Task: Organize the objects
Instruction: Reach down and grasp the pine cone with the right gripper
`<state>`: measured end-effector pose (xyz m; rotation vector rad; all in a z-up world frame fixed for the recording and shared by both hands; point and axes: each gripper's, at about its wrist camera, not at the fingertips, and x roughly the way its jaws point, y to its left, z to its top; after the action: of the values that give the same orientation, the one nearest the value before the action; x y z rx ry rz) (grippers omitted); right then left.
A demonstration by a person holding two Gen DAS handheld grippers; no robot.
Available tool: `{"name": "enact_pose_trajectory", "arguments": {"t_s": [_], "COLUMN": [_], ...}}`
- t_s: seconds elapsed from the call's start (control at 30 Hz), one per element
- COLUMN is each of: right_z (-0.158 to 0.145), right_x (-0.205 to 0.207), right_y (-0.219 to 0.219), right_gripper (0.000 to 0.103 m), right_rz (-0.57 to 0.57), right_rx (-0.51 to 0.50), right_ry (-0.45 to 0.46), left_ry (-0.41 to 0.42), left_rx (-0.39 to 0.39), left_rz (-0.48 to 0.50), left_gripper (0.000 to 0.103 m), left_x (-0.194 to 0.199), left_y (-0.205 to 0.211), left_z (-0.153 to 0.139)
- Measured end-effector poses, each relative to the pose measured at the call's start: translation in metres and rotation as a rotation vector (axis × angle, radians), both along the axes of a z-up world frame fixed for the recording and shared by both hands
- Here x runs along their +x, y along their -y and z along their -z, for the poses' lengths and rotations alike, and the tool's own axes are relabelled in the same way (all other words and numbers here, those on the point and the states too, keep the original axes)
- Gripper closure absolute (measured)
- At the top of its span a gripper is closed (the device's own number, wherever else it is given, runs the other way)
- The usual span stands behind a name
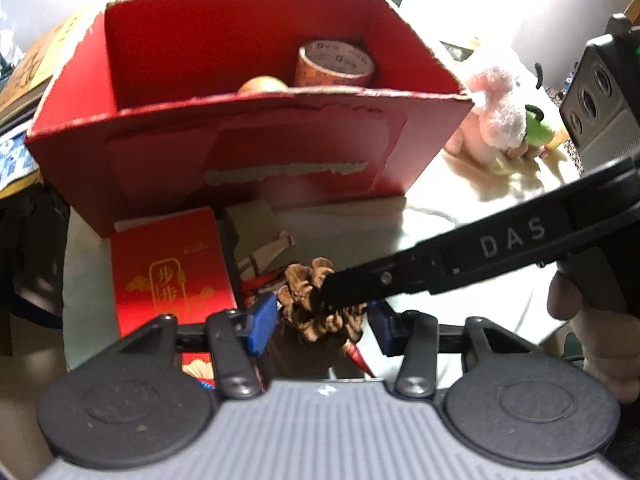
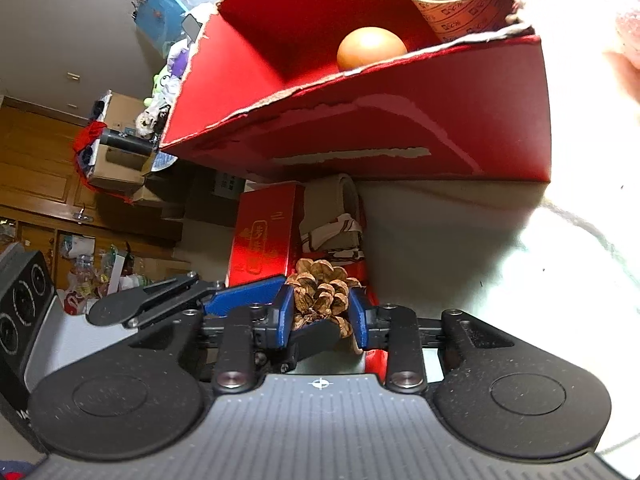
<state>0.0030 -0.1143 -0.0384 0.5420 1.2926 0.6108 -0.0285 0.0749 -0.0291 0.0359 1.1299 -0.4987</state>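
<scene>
A brown pine cone (image 1: pixel 308 292) (image 2: pixel 320 292) sits between the blue pads of both grippers, just in front of an open red cardboard box (image 1: pixel 256 144) (image 2: pixel 400 132). My right gripper (image 2: pixel 320 314) is shut on the pine cone; its black arm crosses the left wrist view from the right. My left gripper (image 1: pixel 322 326) has its pads on either side of the cone, slightly apart from it. Inside the box lie an orange egg-like ball (image 1: pixel 262 85) (image 2: pixel 370 48) and an orange tape roll (image 1: pixel 334 64) (image 2: pixel 456 0).
A small red packet with gold print (image 1: pixel 168 272) (image 2: pixel 264 236) and a folded cloth item (image 2: pixel 332 220) lie in front of the box. A pink and white plush toy (image 1: pixel 500 112) sits to the right. Cluttered shelves and boxes (image 2: pixel 120 152) stand at the left.
</scene>
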Motion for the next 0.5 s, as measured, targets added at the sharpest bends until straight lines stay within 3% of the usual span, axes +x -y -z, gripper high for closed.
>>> {"name": "enact_pose_trajectory", "arguments": {"t_s": [0.5], "right_z": [-0.055], "right_x": [-0.010], "right_y": [0.035], "right_gripper": [0.071], "right_rz": [0.069], "right_rx": [0.051], "right_ry": [0.160], "left_ry": [0.147], "left_rx": [-0.081], "left_rz": [0.099], "left_gripper": [0.056], "left_x": [-0.003], "left_y": [0.025], "left_z": [-0.059]}}
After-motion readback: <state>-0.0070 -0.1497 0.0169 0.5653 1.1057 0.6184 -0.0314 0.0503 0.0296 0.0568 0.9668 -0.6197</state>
